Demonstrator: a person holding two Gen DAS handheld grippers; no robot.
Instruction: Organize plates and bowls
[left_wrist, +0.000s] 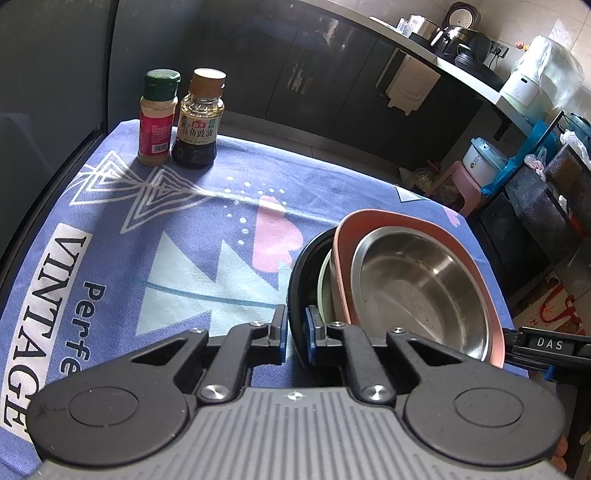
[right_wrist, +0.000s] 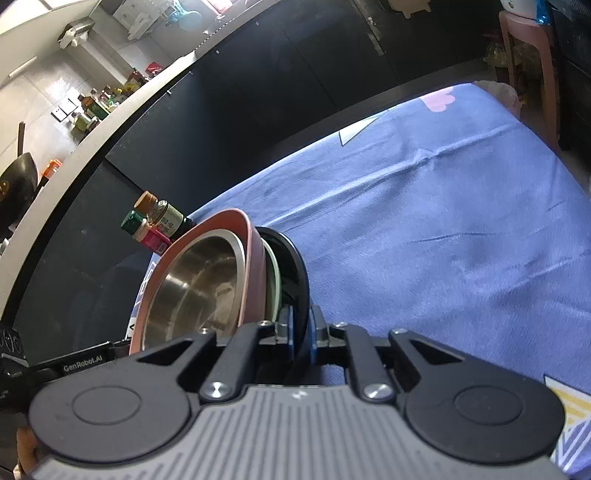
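Observation:
A stack of dishes is held tilted above the blue cloth: a black plate (left_wrist: 297, 269) at the bottom, a pale green dish (left_wrist: 324, 280), a pink bowl (left_wrist: 391, 221) and a steel bowl (left_wrist: 417, 288) nested inside. My left gripper (left_wrist: 295, 325) is shut on the black plate's rim at one side. My right gripper (right_wrist: 300, 332) is shut on the black plate's (right_wrist: 295, 258) opposite rim; the pink bowl (right_wrist: 255, 266) and steel bowl (right_wrist: 195, 284) show there too. The right gripper's body shows at the left view's right edge.
A spice jar with a green cap (left_wrist: 157, 118) and a soy sauce bottle (left_wrist: 199, 122) stand at the far edge of the blue patterned tablecloth (left_wrist: 147, 240). Dark cabinets and a counter with appliances lie behind. A pink stool (left_wrist: 461, 184) and racks stand beside the table.

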